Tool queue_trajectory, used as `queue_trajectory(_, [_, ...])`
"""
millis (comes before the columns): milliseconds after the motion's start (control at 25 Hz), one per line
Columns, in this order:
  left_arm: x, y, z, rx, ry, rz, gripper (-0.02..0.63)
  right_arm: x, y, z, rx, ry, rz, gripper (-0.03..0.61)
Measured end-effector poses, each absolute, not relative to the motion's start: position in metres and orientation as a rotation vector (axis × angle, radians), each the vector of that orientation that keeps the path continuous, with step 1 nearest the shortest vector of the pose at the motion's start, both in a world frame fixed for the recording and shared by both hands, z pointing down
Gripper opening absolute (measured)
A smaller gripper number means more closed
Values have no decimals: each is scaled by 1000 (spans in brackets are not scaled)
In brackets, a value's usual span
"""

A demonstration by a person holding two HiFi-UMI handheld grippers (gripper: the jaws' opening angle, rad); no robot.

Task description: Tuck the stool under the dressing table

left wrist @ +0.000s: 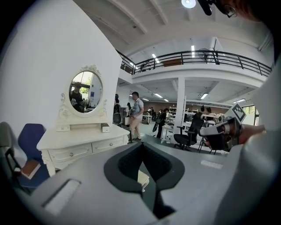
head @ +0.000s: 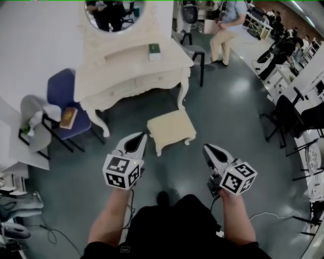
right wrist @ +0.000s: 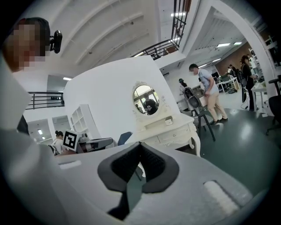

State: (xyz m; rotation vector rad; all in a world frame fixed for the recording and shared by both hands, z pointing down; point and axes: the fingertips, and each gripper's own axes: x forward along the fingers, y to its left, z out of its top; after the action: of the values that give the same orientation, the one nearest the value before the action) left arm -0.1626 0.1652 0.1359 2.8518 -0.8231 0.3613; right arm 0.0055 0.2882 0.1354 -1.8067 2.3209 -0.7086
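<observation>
You are holding the left gripper and the right gripper low over the dark, glossy floor. Each one's jaws are pressing together with nothing between them.

One stool is standing on the floor just in front of the dressing table, fully out from under it and just beyond the two grippers. It is showing a flat, cream-painted rectangular top and short curved legs.

The one table is matching it in cream, with curved legs, two drawers showing on its front, and one oval mirror in a scrolled frame. One small green box is sitting on its top.

Two chairs are standing to its left, one blue and one grey, with a book lying on the blue seat.
</observation>
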Motion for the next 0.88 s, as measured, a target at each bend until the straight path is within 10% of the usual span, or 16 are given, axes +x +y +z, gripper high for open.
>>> queue_trajectory(880, [-40,22,160,2702,-974,430,18,136,105,168,-1608,2484,-868,5])
